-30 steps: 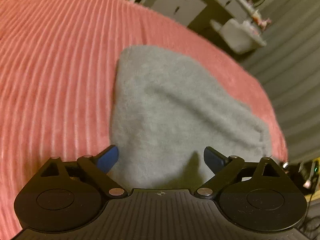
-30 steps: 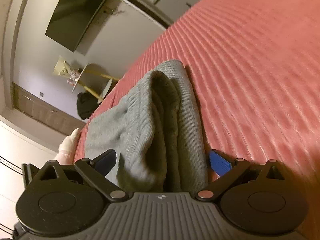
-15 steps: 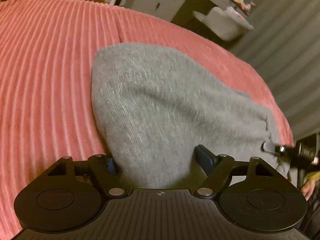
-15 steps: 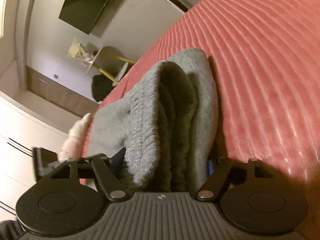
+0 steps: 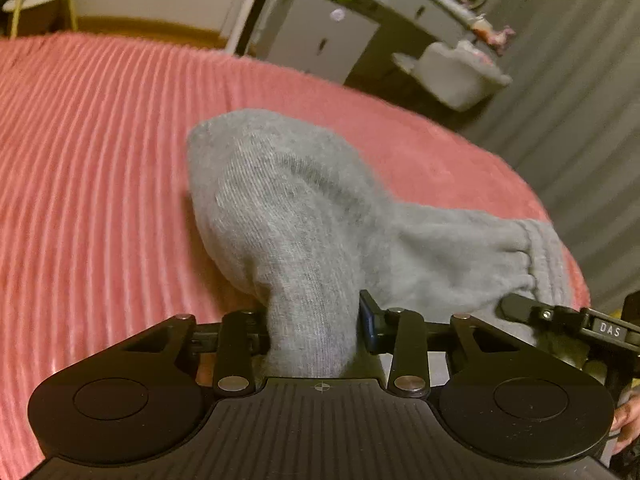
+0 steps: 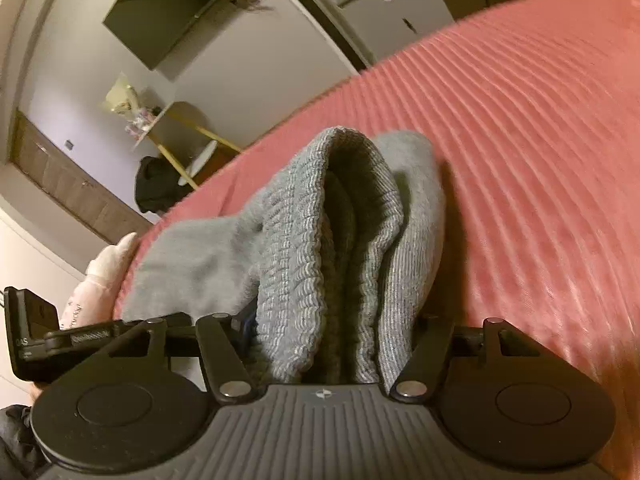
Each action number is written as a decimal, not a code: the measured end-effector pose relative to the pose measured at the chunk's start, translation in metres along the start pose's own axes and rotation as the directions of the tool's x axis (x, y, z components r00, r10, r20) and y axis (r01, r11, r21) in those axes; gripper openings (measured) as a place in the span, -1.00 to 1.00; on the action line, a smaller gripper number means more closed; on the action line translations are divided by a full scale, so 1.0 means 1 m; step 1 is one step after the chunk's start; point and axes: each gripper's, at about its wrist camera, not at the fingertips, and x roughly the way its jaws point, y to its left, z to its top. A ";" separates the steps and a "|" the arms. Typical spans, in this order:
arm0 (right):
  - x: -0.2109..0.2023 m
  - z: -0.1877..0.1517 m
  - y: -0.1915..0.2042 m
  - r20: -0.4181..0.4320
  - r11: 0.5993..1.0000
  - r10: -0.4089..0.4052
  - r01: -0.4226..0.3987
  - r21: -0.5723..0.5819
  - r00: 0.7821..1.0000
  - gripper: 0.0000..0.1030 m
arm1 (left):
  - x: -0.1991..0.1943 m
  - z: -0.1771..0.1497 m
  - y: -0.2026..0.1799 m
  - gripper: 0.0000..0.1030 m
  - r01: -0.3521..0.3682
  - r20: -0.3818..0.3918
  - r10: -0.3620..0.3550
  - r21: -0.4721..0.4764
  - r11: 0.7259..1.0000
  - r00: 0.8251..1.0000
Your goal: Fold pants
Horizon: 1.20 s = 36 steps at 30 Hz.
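Observation:
Grey knit pants (image 5: 300, 208) lie bunched on a pink ribbed bedspread (image 5: 100, 160). In the left wrist view my left gripper (image 5: 316, 320) is closing, and its pads press a rolled fold of the cloth, lifting it off the bed. The elastic waistband end shows at the right, where a finger of the other gripper (image 5: 520, 308) reaches it. In the right wrist view my right gripper (image 6: 332, 332) is closing around the thick stacked waistband layers of the pants (image 6: 352, 200), which fill the gap between its fingers. The left gripper's body (image 6: 36, 332) shows at the far left.
The bedspread (image 6: 540, 140) stretches wide to the right of the pants. Beyond the bed stand a grey cabinet (image 5: 320, 36), a white chair (image 5: 460, 76), grey curtains (image 5: 580, 100), a wall-mounted dark screen (image 6: 172, 8) and a small side table (image 6: 172, 120). A pale pink object (image 6: 108, 268) sits at the bed's edge.
Both grippers went from wide open around the pants to closed on the cloth. Both have risen, and the fabric now bunches up and lifts between them.

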 end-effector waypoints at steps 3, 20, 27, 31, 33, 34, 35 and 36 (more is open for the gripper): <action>-0.010 0.006 0.021 0.020 0.999 0.023 -0.023 -0.033 1.000 0.10 | -0.014 0.006 -0.010 -0.33 0.030 0.019 -0.030 0.004 1.000 0.999; -0.010 0.039 0.062 0.080 0.997 -0.018 0.024 -0.079 0.997 0.06 | -0.012 0.043 -0.035 -0.50 -0.029 0.050 0.030 -0.002 1.000 0.998; -0.004 0.043 0.064 0.085 0.995 -0.039 0.046 -0.088 0.996 0.06 | -0.008 0.048 -0.041 -0.50 -0.056 0.044 0.055 0.028 0.998 0.998; -0.002 0.043 0.065 0.093 0.993 -0.059 0.068 -0.101 0.994 0.06 | -0.006 0.044 -0.050 -0.49 -0.093 0.050 0.090 0.065 0.994 0.995; -0.001 0.041 0.062 0.104 0.988 -0.093 0.105 -0.115 0.990 0.08 | -0.004 0.044 -0.052 -0.39 -0.128 0.054 0.124 0.084 0.988 0.991; -0.001 0.041 0.060 0.107 0.983 -0.125 0.138 -0.121 0.986 0.15 | -0.004 0.044 -0.053 -0.22 -0.169 0.059 0.164 0.090 0.982 0.985; 0.000 0.041 0.058 0.108 0.974 -0.177 0.190 -0.125 0.978 0.26 | -0.005 0.044 -0.053 -0.12 -0.220 0.067 0.214 0.092 0.971 0.975; -0.001 0.041 0.055 0.107 0.958 -0.243 0.256 -0.131 0.964 0.31 | -0.008 0.042 -0.052 0.12 -0.292 0.096 0.283 0.095 0.952 0.954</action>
